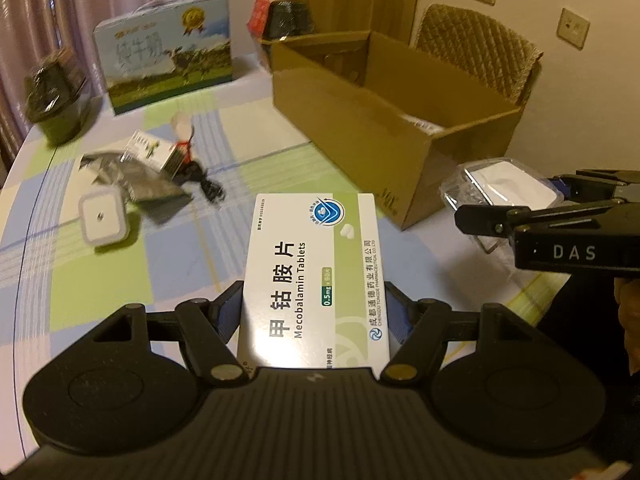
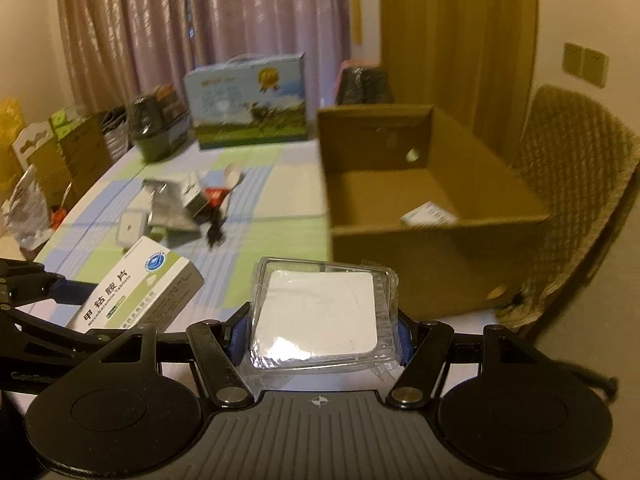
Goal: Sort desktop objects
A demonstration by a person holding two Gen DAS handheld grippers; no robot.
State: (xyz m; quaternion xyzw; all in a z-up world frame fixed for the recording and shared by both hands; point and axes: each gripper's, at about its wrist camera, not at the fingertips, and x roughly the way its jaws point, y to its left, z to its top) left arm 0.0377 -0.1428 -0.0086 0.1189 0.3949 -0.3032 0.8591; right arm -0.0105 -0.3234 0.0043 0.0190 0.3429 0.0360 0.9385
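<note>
My left gripper (image 1: 314,308) is shut on a white and green Mecobalamin tablet box (image 1: 314,276), held above the checked tablecloth; the box also shows at the left of the right wrist view (image 2: 140,292). My right gripper (image 2: 322,330) is shut on a clear plastic case with a white pad inside (image 2: 320,316); that case shows at the right of the left wrist view (image 1: 504,188). An open cardboard box (image 2: 432,248) stands just ahead on the right, with a small white packet (image 2: 428,213) on its floor. It also shows in the left wrist view (image 1: 360,120).
A pile lies mid-table: a small medicine box (image 1: 154,152), silver foil packets (image 1: 132,180), a white square case (image 1: 102,218), a black cord (image 1: 204,184) and a red-tagged item (image 2: 216,196). A blue milk carton (image 1: 164,52) and a black-bagged bin (image 1: 56,96) stand behind. A wicker chair (image 2: 576,184) is at the right.
</note>
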